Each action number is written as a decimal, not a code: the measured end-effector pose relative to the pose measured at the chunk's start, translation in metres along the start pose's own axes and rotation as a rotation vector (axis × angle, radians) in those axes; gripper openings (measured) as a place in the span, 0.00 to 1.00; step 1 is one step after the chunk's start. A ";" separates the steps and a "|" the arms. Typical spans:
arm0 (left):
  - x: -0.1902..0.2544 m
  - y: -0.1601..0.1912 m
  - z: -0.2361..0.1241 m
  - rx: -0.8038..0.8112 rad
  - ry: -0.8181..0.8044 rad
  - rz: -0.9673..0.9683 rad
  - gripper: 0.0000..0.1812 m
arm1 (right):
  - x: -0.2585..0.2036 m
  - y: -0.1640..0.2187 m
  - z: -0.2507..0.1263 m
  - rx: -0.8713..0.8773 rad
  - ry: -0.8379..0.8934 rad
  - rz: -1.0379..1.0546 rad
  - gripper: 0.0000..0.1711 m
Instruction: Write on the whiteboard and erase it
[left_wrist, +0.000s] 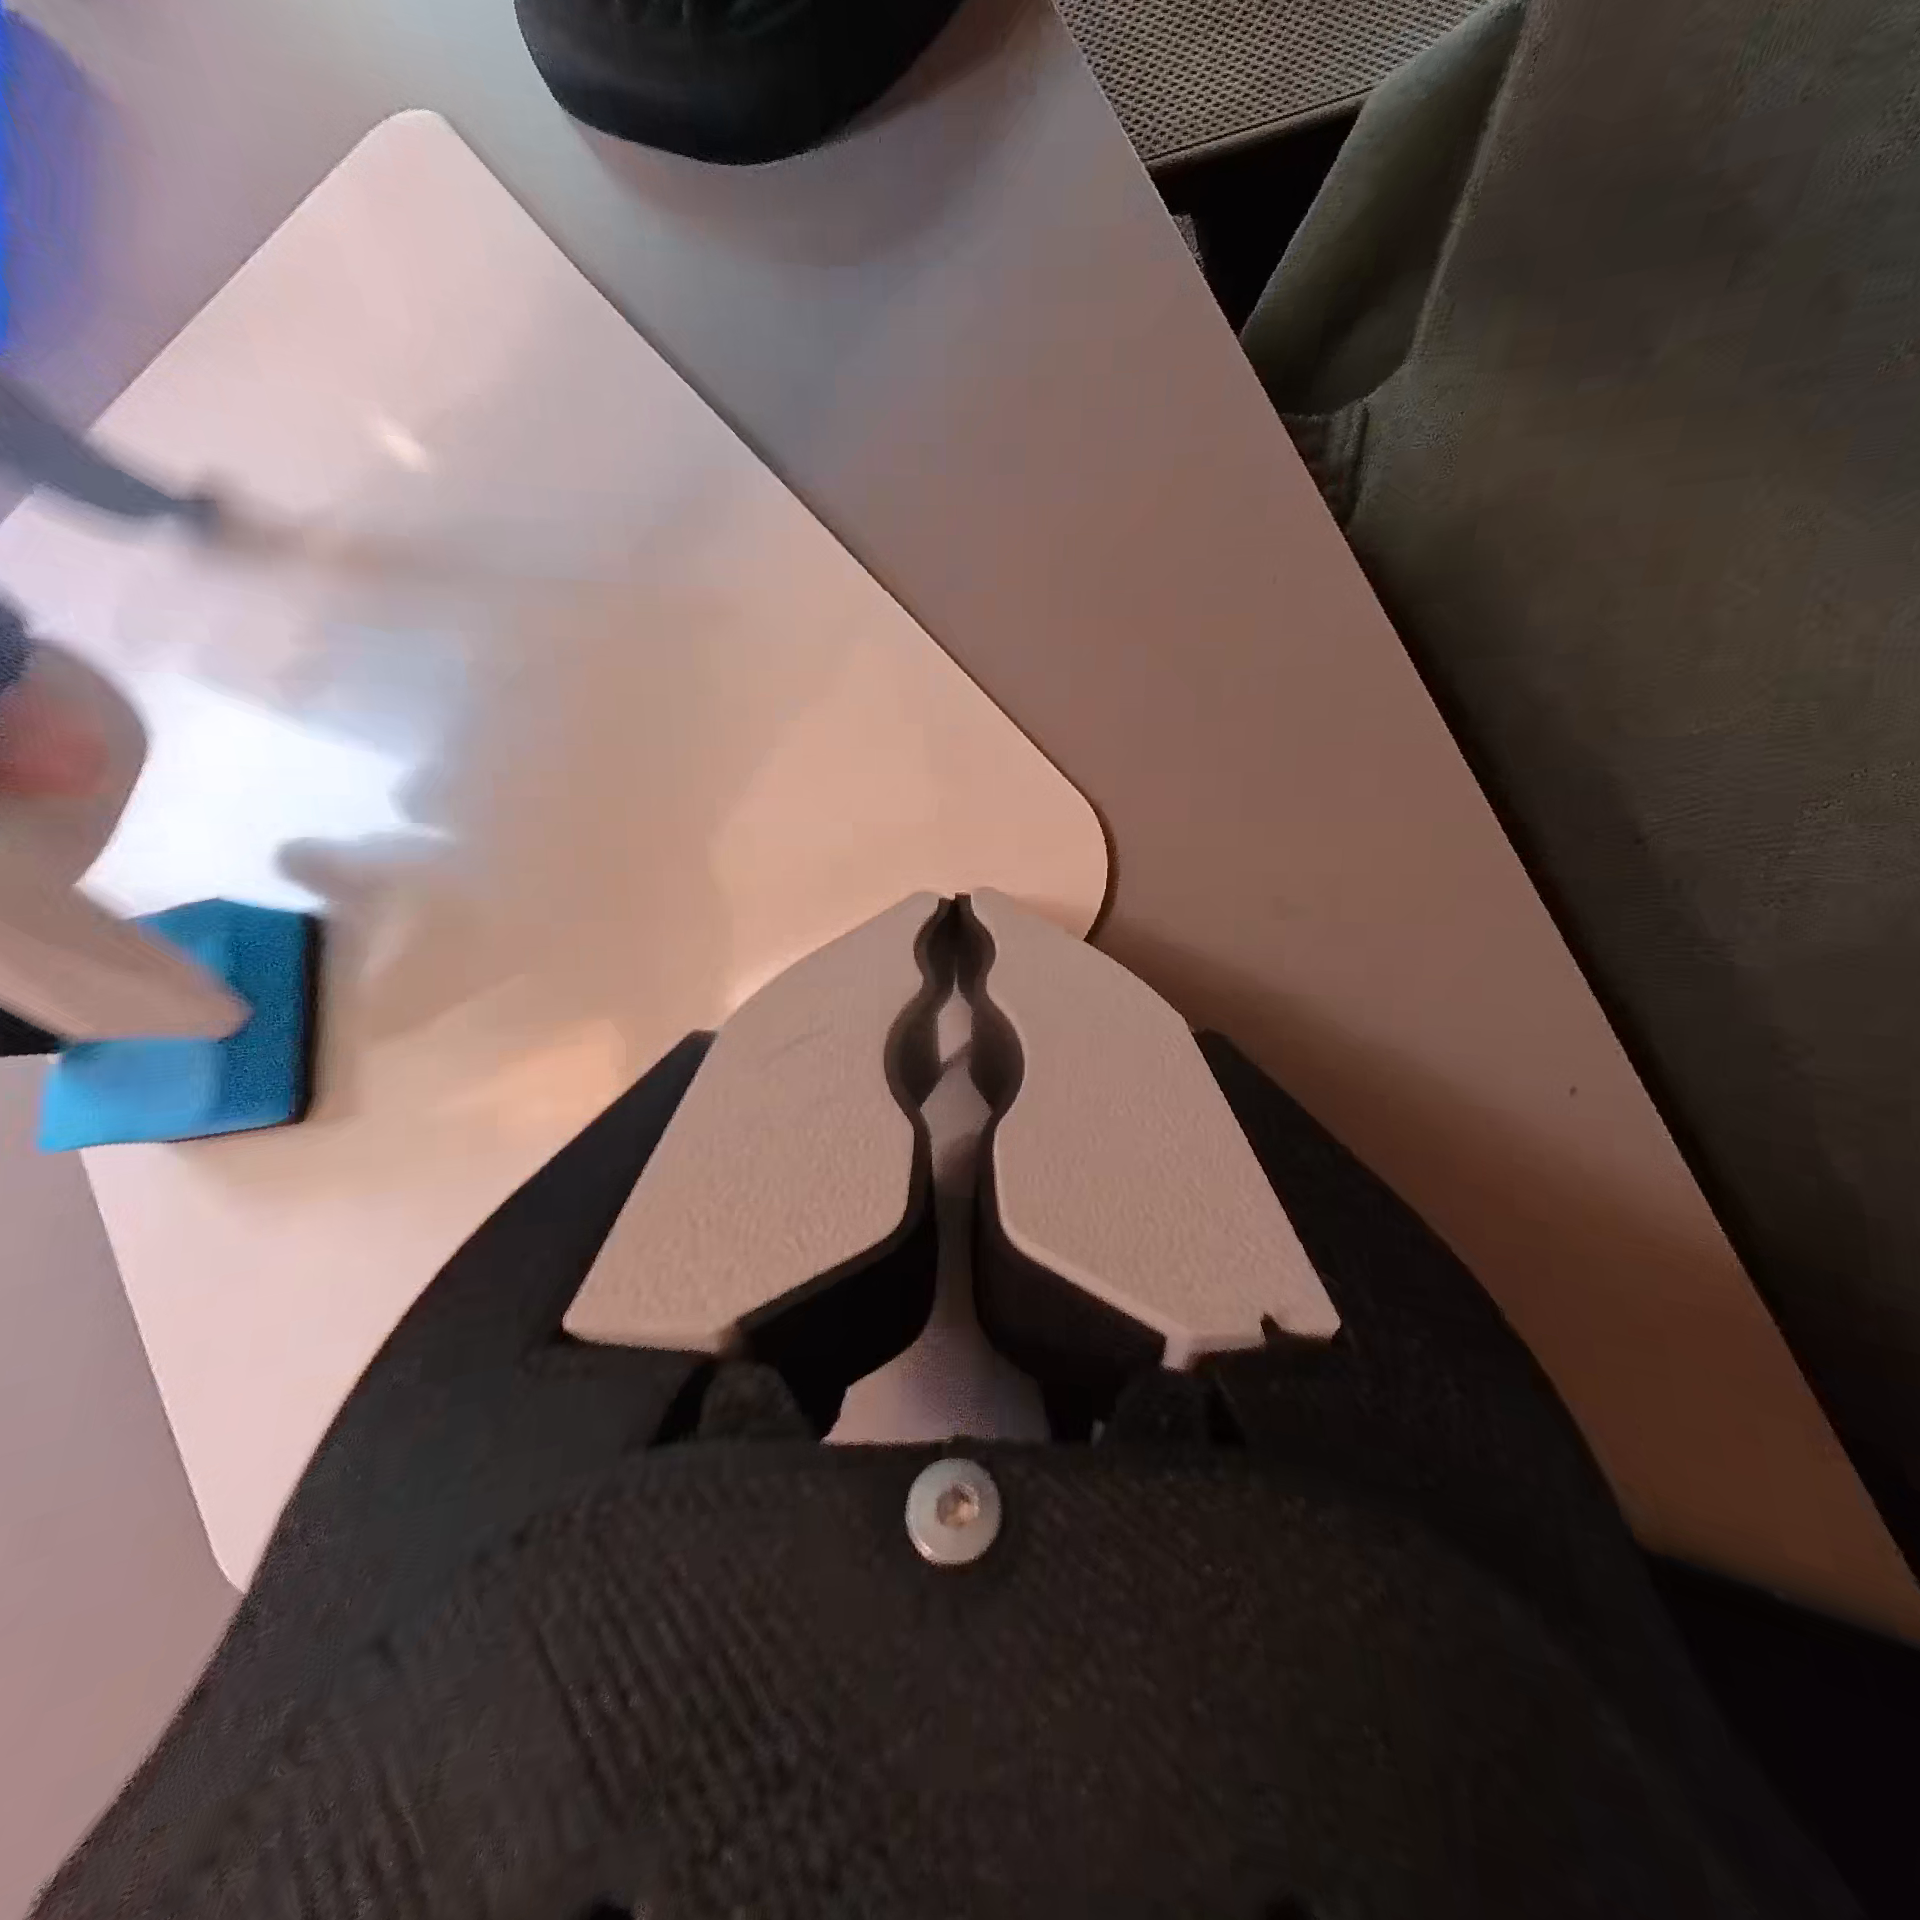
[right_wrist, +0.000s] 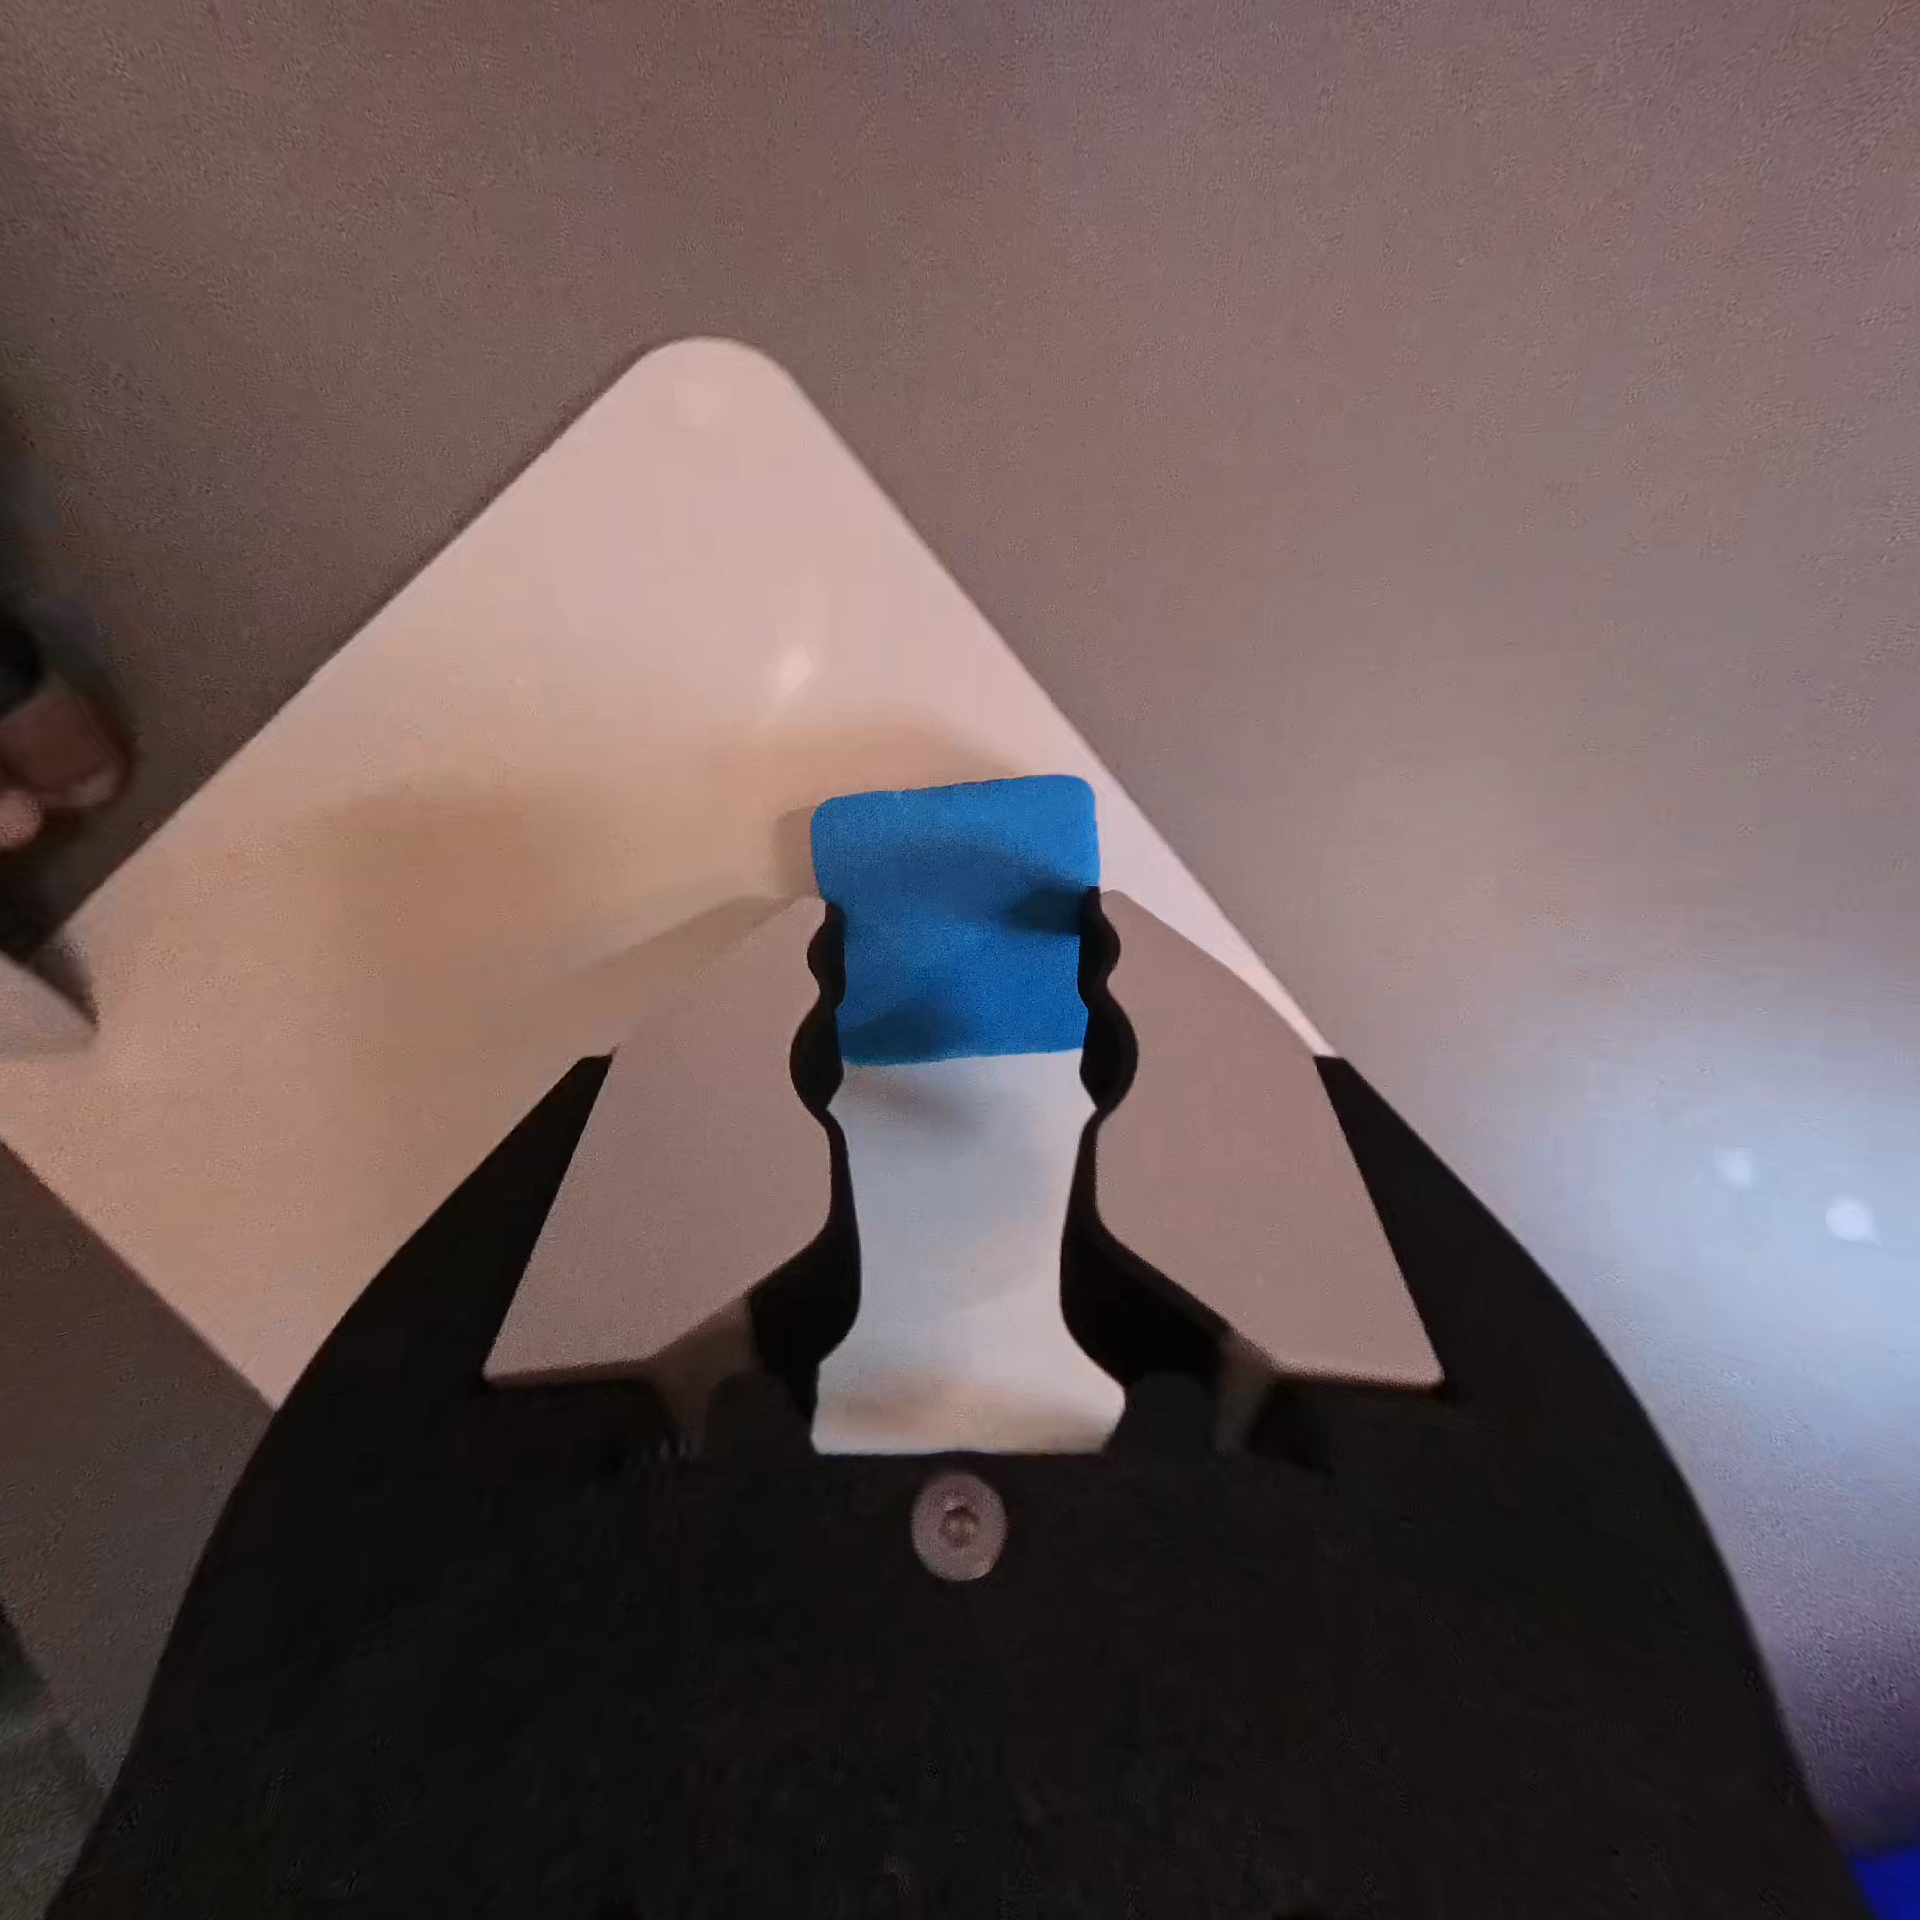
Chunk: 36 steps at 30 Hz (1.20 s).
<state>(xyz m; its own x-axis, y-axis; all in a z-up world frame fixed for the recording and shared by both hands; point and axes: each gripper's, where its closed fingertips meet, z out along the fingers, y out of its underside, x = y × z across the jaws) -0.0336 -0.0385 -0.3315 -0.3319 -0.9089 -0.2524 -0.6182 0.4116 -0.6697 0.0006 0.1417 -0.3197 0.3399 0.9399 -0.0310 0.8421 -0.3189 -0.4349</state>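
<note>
1. The right claw (right_wrist: 956, 904) is clenched on a blue eraser (right_wrist: 954, 914), which is pressed flat on the whiteboard (right_wrist: 499, 831) near its right edge.
2. The left claw (left_wrist: 958, 906) is closed with nothing between its fingers, its tips set over the near right corner of the whiteboard (left_wrist: 582, 727).
3. The whiteboard lies flat on a pale surface (left_wrist: 1039, 416).
4. A dark rounded object (left_wrist: 727, 73) is seen on the far part of the surface, well apart from the eraser (left_wrist: 197, 1029).
</note>
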 end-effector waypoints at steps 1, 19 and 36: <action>0.000 0.000 0.000 0.003 0.006 -0.005 0.00 | -0.020 0.004 -0.002 -0.009 -0.025 -0.048 0.26; 0.000 -0.004 0.003 -0.010 -0.027 0.007 0.00 | -0.039 -0.065 0.031 0.073 -0.038 -0.110 0.26; 0.000 -0.005 0.004 -0.009 -0.030 -0.002 0.00 | 0.095 0.150 -0.079 -0.003 0.301 0.401 0.26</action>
<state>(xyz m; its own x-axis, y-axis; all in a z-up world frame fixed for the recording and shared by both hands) -0.0274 -0.0412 -0.3309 -0.3088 -0.9114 -0.2720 -0.6251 0.4100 -0.6641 0.1925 0.1731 -0.3165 0.7426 0.6665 0.0660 0.6214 -0.6488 -0.4393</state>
